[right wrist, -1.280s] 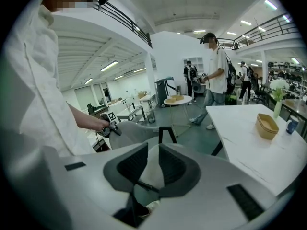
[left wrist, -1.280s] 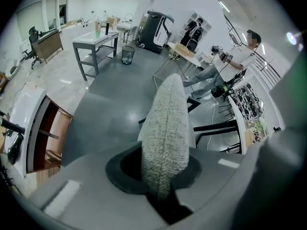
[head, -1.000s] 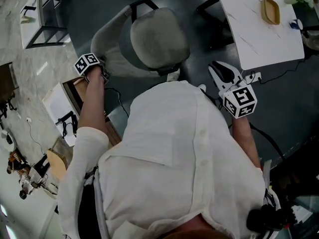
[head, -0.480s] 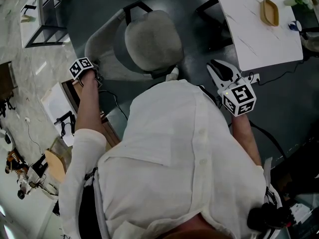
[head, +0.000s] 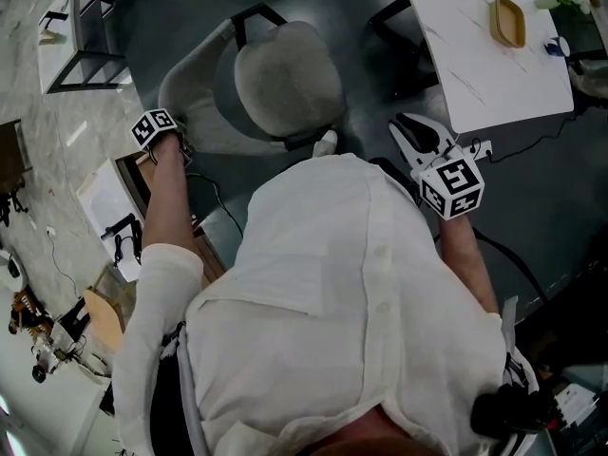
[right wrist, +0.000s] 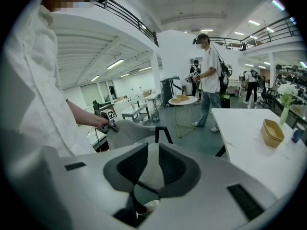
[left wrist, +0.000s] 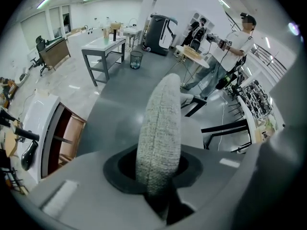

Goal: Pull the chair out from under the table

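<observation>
A grey fabric chair (head: 288, 79) with a round seat and a curved backrest (head: 195, 93) stands on the dark floor, left of the white table (head: 475, 55) and apart from it. My left gripper (head: 176, 141) is at the left end of the backrest. The backrest's padded rim (left wrist: 160, 128) fills the gap of the left gripper (left wrist: 158, 176), whose jaws have just been opening while both still touch the fabric. My right gripper (head: 407, 126) hangs open over the floor near the table's corner. Nothing is between the jaws of the right gripper (right wrist: 148, 171).
A wooden bowl (head: 508, 22) lies on the table. A power strip with cables (head: 480, 147) is on the floor by the right gripper. An open wooden cabinet (head: 142, 174) stands left of me. People stand by a round side table (right wrist: 182, 99) further off.
The chair and my left gripper shifted a little to the left, away from the table, then came to rest. The right gripper stayed where it was.
</observation>
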A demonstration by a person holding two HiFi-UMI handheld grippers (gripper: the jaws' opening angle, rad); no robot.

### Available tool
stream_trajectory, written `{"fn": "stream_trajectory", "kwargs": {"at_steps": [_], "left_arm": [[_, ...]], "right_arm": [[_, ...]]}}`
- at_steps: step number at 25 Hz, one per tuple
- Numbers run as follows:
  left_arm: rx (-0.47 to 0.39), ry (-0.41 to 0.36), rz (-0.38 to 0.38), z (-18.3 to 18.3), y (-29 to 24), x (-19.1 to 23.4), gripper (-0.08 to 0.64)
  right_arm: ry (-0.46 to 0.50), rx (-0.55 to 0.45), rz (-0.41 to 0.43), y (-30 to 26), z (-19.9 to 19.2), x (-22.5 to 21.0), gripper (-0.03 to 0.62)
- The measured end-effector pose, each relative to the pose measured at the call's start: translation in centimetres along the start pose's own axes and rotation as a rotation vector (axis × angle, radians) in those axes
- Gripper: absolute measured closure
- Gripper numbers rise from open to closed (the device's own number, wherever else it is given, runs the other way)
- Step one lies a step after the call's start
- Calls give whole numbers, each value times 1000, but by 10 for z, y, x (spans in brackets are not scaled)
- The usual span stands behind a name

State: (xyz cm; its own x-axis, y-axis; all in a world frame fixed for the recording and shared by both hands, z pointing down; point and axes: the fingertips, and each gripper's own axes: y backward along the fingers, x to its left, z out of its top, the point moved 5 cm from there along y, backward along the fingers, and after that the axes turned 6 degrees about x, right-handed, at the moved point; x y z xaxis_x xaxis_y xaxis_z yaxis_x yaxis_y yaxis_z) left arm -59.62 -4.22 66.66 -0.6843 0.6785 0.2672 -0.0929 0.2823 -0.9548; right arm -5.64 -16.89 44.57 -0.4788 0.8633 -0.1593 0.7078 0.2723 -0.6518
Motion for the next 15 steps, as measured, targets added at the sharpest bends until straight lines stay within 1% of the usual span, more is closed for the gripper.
{"fn": "stream_trajectory", "kwargs": {"at_steps": [3,5,7,9,11,15], "left_arm": [[12,-10,72,0,1,1,454],[-5,-6,115,0,7,5,432],[-36,9,141,0,16,9,417],[-78,25,154,0,28,13,389],[-138,26,162,-3,42,11,385],[-274,10,136,-14,79,-6,385]], "right_arm": [[-2,-7,-1,3,-2,-4,522],[0,-12,-2,5,-3,-7,522],[7,-18,0,8,-3,-10,522],[18,-22,8,12,-4,-12,522],[27,-26,19,18,-7,-15,523],[44,-30,54,32,-15,-23,522]]}}
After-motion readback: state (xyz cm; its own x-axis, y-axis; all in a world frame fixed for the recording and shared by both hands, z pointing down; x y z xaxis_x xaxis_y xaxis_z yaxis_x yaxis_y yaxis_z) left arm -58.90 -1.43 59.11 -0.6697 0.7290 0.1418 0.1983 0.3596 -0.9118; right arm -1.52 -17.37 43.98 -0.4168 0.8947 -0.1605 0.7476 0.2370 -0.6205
